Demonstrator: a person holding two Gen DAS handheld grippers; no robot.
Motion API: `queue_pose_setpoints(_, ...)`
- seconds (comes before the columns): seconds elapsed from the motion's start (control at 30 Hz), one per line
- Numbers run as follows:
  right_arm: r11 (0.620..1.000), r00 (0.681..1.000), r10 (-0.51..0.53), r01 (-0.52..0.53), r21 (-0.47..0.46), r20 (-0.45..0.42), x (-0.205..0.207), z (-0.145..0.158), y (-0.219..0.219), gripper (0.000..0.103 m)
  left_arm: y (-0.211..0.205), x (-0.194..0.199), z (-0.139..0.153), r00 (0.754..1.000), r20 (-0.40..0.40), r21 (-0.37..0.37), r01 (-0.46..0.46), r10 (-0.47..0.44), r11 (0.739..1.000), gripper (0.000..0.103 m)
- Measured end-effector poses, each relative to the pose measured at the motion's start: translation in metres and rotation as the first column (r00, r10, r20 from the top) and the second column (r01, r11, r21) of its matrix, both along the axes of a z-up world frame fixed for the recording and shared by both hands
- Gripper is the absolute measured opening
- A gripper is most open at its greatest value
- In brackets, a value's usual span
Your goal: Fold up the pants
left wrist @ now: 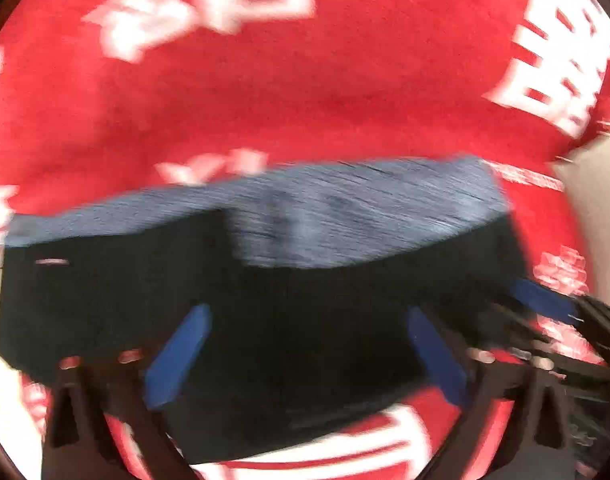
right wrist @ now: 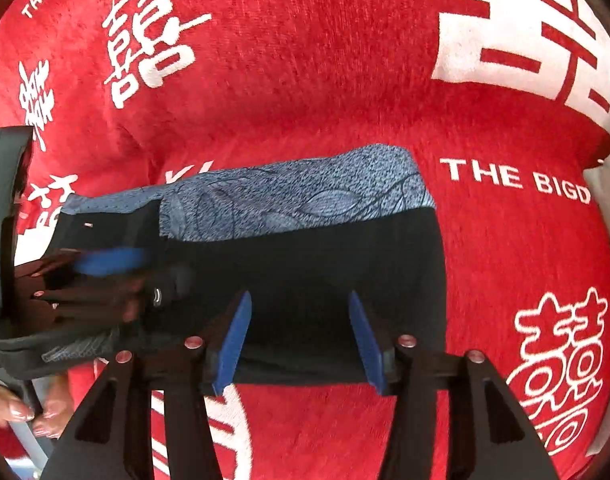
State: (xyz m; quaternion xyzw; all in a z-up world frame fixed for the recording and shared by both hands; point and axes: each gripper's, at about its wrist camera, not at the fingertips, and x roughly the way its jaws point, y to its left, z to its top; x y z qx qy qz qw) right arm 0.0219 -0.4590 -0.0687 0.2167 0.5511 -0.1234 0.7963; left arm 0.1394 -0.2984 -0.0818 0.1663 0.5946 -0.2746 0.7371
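The pants [right wrist: 305, 264] lie folded into a compact rectangle on the red cloth, black fabric in front and a blue-grey patterned band [right wrist: 297, 196] along the far edge. They also show in the blurred left wrist view [left wrist: 265, 300]. My right gripper [right wrist: 299, 312] is open over the near black part, blue pads apart, holding nothing. My left gripper [left wrist: 305, 320] is open over the pants' near edge, empty. In the right wrist view the left gripper [right wrist: 113, 260] sits at the pants' left end. The right gripper [left wrist: 545, 300] shows at the right in the left wrist view.
A red cloth [right wrist: 305, 80] with white characters and lettering covers the whole surface. A pale object [right wrist: 609, 192] sits at the right edge. A person's fingers [right wrist: 21, 412] show at the lower left.
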Motion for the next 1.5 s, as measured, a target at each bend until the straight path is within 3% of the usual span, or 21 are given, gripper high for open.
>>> queue_pose_setpoints(0.1, 1.0, 1.0, -0.005, 0.005, -0.001, -0.01, -0.005, 0.001, 0.003, 0.058, 0.014, 0.002, 0.003, 0.999, -0.036, -0.015, -0.022, 0.022, 1.0, 0.102)
queue_pose_setpoints(0.3, 1.0, 1.0, 0.003, -0.003, -0.009, -0.031, -0.004, 0.005, 0.01, 0.069, 0.041, 0.001, 0.005, 0.999, -0.006, 0.049, -0.052, 0.053, 0.997, 0.102)
queue_pose_setpoints(0.63, 0.999, 0.997, 0.038, -0.039, -0.025, -0.064, 0.021, 0.005, 0.041, 0.072, 0.09, 0.014, 0.002, 0.993, -0.001, 0.075, -0.119, 0.12, 0.99, 0.102)
queue_pose_setpoints(0.73, 0.998, 0.995, 0.052, -0.055, -0.035, -0.082, 0.032, -0.002, 0.053, 0.079, 0.104, 0.023, -0.002, 0.988, -0.018, 0.076, -0.154, 0.156, 0.985, 0.102)
queue_pose_setpoints(0.87, 0.998, 0.983, 0.049, -0.056, -0.031, -0.178, 0.041, -0.036, 0.059, 0.084, 0.124, 0.03, -0.007, 0.98, -0.025, 0.074, -0.194, 0.196, 0.978, 0.102)
queue_pose_setpoints(1.07, 0.995, 0.982, 0.095, -0.1, -0.022, -0.164, 0.048, -0.043, 0.065, 0.103, 0.142, 0.036, -0.007, 0.976, -0.021, 0.062, -0.217, 0.219, 0.974, 0.102)
queue_pose_setpoints(1.5, 0.991, 0.974, 0.091, -0.108, -0.075, -0.206, 0.058, -0.049, 0.071, 0.103, 0.17, 0.049, -0.02, 0.962, -0.053, 0.053, -0.266, 0.269, 0.963, 0.102)
